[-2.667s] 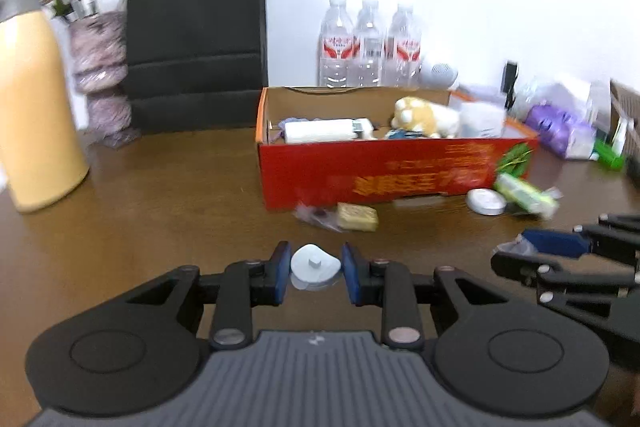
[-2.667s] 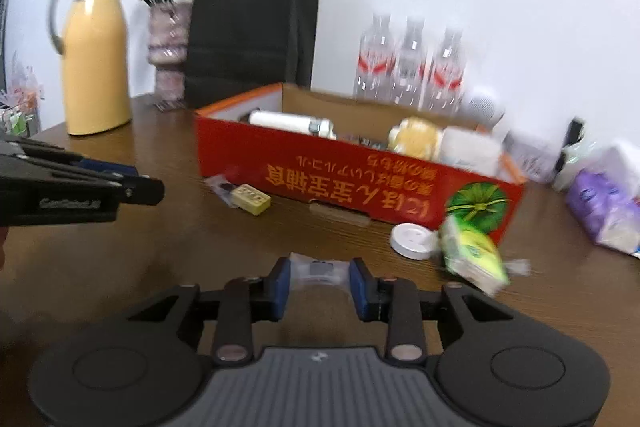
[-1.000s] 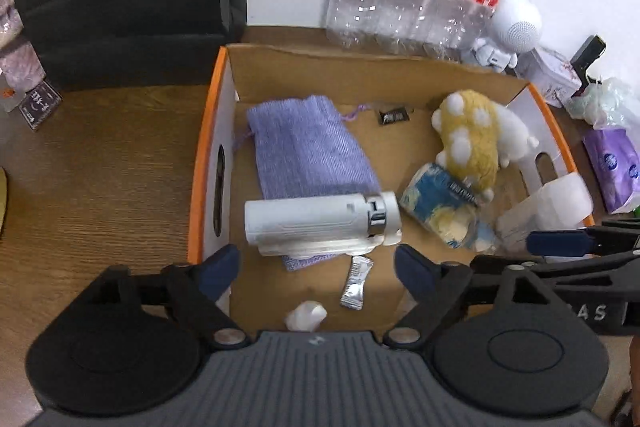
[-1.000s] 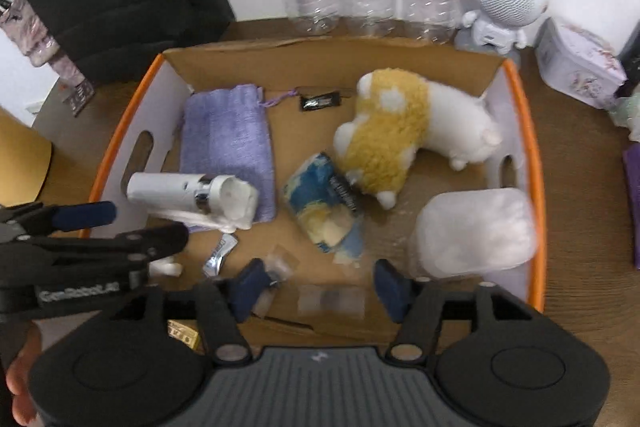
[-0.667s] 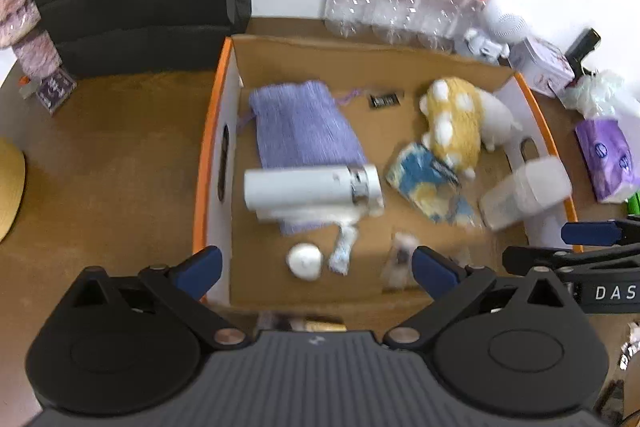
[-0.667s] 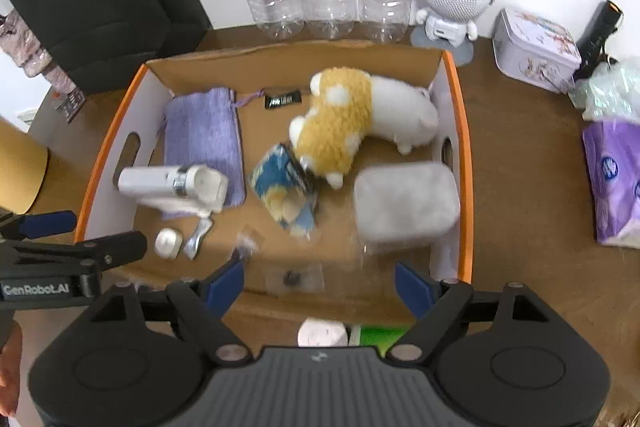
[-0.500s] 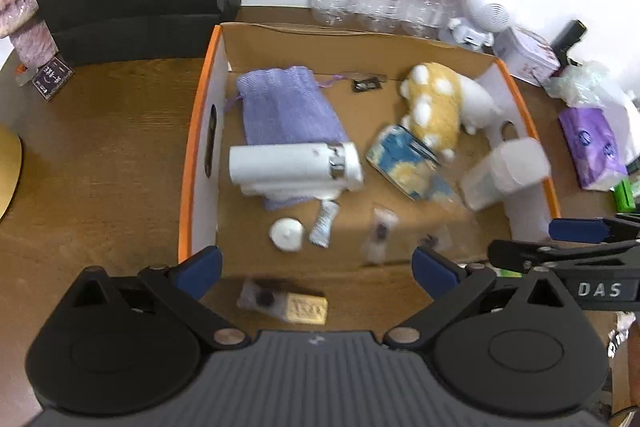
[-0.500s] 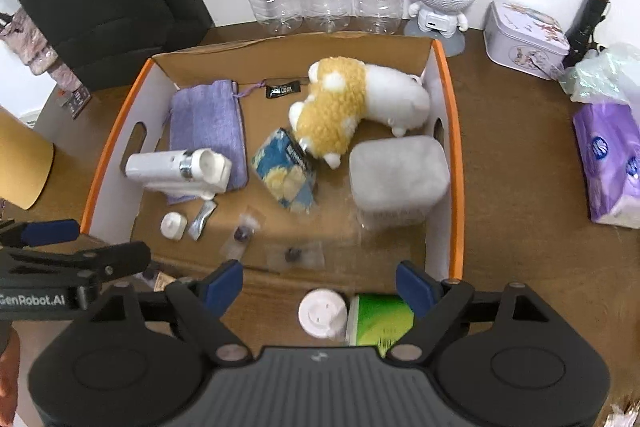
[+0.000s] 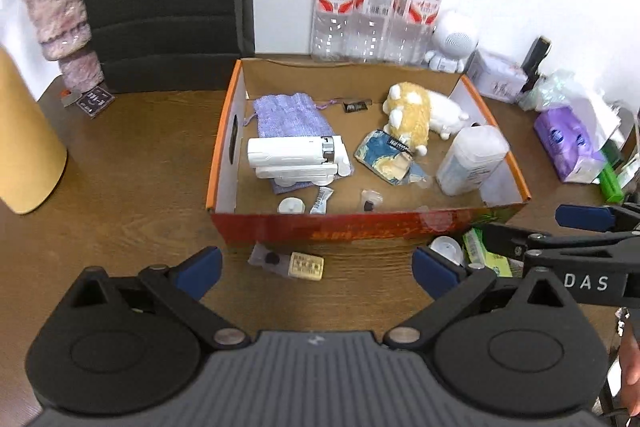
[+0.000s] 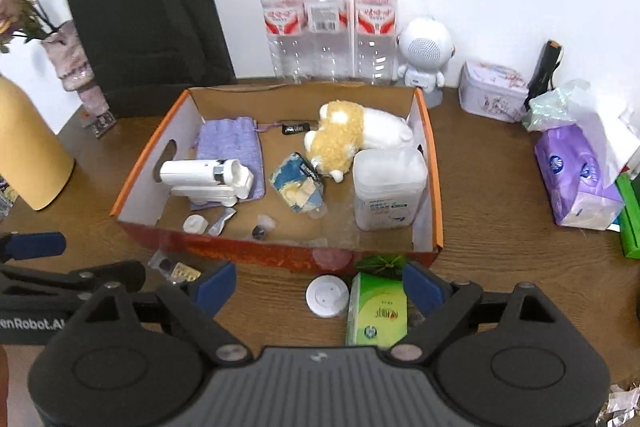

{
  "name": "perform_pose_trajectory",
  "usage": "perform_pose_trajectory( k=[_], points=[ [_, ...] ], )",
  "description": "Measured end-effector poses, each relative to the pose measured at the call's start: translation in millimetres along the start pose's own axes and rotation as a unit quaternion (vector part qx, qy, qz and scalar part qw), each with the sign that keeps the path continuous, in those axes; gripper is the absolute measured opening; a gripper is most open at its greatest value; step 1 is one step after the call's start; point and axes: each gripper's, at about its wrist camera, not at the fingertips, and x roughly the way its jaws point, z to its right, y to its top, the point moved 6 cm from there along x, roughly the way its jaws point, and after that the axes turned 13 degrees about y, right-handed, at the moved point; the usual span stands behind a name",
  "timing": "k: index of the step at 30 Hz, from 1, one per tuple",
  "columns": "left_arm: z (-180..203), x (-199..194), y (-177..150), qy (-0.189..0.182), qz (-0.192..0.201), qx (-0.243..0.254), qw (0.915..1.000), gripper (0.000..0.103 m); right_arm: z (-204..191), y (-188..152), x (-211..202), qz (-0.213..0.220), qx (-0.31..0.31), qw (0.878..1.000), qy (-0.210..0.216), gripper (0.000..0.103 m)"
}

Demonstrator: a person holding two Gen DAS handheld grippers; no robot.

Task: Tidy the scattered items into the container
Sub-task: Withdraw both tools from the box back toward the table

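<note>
The red cardboard box [image 9: 360, 231] [image 10: 280, 255] holds a purple pouch [image 9: 292, 115], a white device [image 9: 294, 157], a plush toy [image 10: 352, 137], a translucent tub [image 10: 386, 187], a small white cap [image 9: 292, 205] and a small clear bag [image 9: 370, 199]. My left gripper [image 9: 316, 271] is open and empty above a yellow block in a clear bag [image 9: 306, 265] lying in front of the box. My right gripper [image 10: 318, 287] has its jaws opening. A white disc [image 10: 326, 295] and a green packet [image 10: 378, 311] lie on the table between them, untouched.
Three water bottles [image 10: 328, 23] and a white robot speaker [image 10: 426, 55] stand behind the box. A black paper bag [image 10: 148, 15], a vase [image 9: 64, 23] and a yellow jug [image 9: 24, 147] are at the left. A tin [image 10: 492, 91] and purple tissue packs [image 10: 576, 179] sit at the right.
Both grippers let go of their small items into the box, opened wide, then drew back and up. The box's front wall and the items before it have come into view.
</note>
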Motion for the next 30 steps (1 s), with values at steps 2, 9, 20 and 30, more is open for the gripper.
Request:
perform_pose_trajectory(
  k=[2,9,20,30],
  points=[
    [-4,-9,-13,0.005,0.023,-0.008,0.9997,0.103,-4,-11,-11,0.027,-0.010,1.000,0.000,0.092],
    [-16,-52,-90,0.018,0.151,-0.025,0.9880,0.103,-20,-81,-39,0.135,-0.086,0.987,-0.030,0.099],
    [-29,10,-195,0.054,0.100,-0.036,0.9929,0.103,-18,-188,-1,0.129,-0.087,0.988,-0.022,0.103],
    [-24,23,-210,0.052,0.103,-0.019,0.9931,0.103,-12,-202,16,0.134,-0.061,0.989,-0.022,0.103]
  ],
)
